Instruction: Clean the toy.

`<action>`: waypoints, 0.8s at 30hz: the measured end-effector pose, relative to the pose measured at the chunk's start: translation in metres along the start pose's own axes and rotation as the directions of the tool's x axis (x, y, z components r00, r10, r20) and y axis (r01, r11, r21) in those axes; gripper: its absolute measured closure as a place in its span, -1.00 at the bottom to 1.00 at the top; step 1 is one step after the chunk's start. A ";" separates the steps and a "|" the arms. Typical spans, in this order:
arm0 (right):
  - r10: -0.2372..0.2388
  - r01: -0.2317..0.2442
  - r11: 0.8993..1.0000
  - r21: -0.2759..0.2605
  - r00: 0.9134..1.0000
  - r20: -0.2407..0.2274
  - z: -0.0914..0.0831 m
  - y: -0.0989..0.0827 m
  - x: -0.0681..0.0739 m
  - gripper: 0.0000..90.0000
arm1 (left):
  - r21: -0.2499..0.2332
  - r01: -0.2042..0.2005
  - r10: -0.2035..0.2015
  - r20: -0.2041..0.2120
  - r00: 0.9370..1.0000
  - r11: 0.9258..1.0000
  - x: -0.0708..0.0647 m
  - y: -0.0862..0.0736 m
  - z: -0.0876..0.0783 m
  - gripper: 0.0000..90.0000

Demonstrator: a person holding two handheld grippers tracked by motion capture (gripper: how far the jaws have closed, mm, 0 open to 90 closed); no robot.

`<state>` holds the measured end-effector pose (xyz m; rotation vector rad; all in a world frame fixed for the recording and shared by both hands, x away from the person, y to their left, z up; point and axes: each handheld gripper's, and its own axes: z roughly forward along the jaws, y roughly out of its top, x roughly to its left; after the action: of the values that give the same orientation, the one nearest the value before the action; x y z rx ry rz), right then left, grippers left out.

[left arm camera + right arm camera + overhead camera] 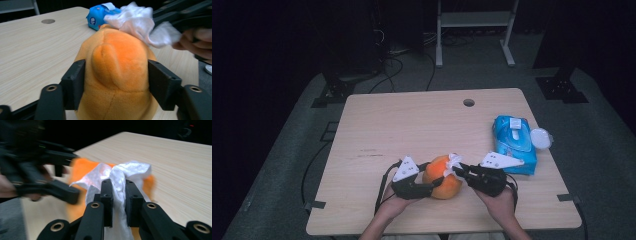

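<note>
An orange plush toy (pixel 443 177) sits near the table's front edge. My left gripper (pixel 432 175) comes in from the left. In the left gripper view its jaws (pixel 116 75) press on both sides of the toy (pixel 117 67). My right gripper (pixel 458 169) reaches in from the right, shut on a white wipe (pixel 453 162). The wipe (pixel 140 23) lies against the top of the toy. In the right gripper view the wipe (pixel 125 172) is pinched between the two jaws (pixel 117 185), with the orange toy (pixel 80 167) behind it.
A blue pack of wipes (pixel 513 142) lies at the table's right side with a small round white object (pixel 541 137) beside it. The wooden table (pixel 412 125) has a cable hole (pixel 469 102) near its far edge. A white frame stands on the floor beyond.
</note>
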<state>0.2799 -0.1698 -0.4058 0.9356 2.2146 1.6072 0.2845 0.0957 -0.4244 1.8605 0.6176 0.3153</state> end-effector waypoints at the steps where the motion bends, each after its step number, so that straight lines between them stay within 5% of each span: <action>1: 0.000 0.000 1.000 0.005 1.000 0.021 -0.001 -0.002 -0.005 0.74 | -0.007 0.000 0.000 0.018 1.000 1.000 0.000 0.000 0.001 -0.28; 2: -0.011 0.010 1.000 0.018 0.998 0.069 -0.002 -0.006 -0.012 0.74 | -0.008 0.004 -0.003 0.035 0.999 1.000 -0.001 -0.001 0.002 -0.37; 5: 0.040 -0.041 0.999 0.015 0.997 0.068 -0.005 -0.011 -0.020 0.74 | 0.004 -0.021 0.020 0.034 0.999 1.000 -0.003 -0.002 0.005 -0.39; 11: -0.047 0.046 0.999 -0.016 0.998 -0.041 -0.002 0.003 0.014 0.74 | -0.001 -0.013 0.013 -0.012 1.000 1.000 -0.003 -0.003 0.005 -0.19; 13: -0.083 0.082 0.997 -0.007 0.996 -0.037 0.000 0.005 0.020 0.74 | 0.000 -0.015 0.015 -0.009 1.000 1.000 -0.004 -0.003 0.004 -0.17; 20: 0.018 -0.019 1.000 0.010 0.997 0.070 -0.006 -0.007 -0.022 0.74 | 0.008 -0.074 0.074 0.045 0.996 0.997 -0.012 -0.003 0.007 -0.13; 22: 0.059 -0.060 0.998 0.005 0.997 0.056 -0.008 -0.010 -0.029 0.74 | 0.006 -0.071 0.071 0.052 0.996 0.997 -0.013 -0.003 0.007 -0.19; 24: 0.051 -0.051 0.999 0.009 0.997 0.051 -0.008 -0.009 -0.029 0.74 | 0.003 -0.044 0.044 0.034 0.998 0.999 -0.010 -0.003 0.008 -0.37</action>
<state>0.2946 -0.1950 -0.4159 1.0320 2.1845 1.5766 0.2794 0.0848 -0.4291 1.8819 0.5545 0.3107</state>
